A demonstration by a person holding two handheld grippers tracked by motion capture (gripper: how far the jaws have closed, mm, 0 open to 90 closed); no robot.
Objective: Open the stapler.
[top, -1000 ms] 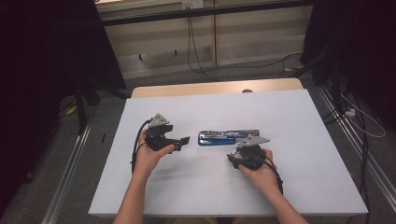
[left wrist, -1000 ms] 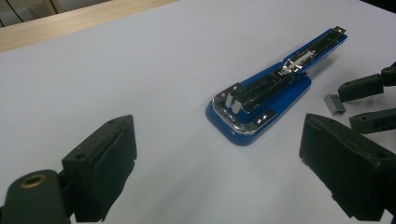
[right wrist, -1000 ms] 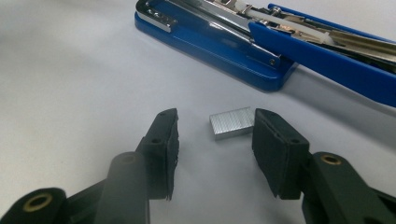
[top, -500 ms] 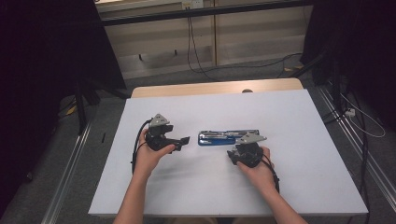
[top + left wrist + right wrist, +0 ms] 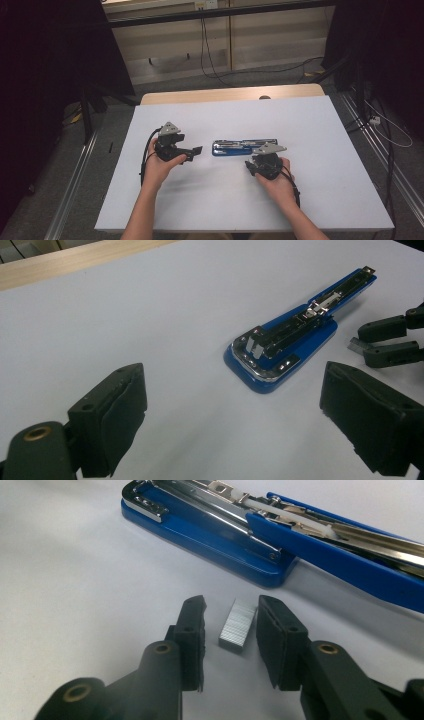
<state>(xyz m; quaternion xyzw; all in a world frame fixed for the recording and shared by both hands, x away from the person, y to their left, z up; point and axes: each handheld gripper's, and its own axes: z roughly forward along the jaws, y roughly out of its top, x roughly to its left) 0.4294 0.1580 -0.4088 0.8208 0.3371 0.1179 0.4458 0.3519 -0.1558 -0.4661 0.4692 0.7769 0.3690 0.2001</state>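
Your right gripper (image 5: 230,622) has its two black jaws straddling a small silver block of staples (image 5: 238,625) that lies flat on the white table (image 5: 75,575). The jaws have just been closing on it, yet a gap shows on the left side, and the right pad looks just beside the block, perhaps touching; nothing is pinched so far. The block's long axis runs along the jaws, pointing away toward the opened blue stapler with its bright metal magazine (image 5: 260,530), which lies just beyond the fingertips and across them. So the load goes forward and slightly up into that channel.

Your left gripper (image 5: 240,425) is spread wide and holds nothing; from it the stapler (image 5: 295,335) lies ahead, its long body angling off to the upper right. In the high view the stapler (image 5: 235,147) lies crosswise between both hands, the right gripper (image 5: 252,167) at its near edge, the left gripper (image 5: 196,150) off its left end. The right hand is nearer the staples.

Hard to tell: whether the right pad truly touches the block, and the stapler's far end is cut off in the right gripper view.
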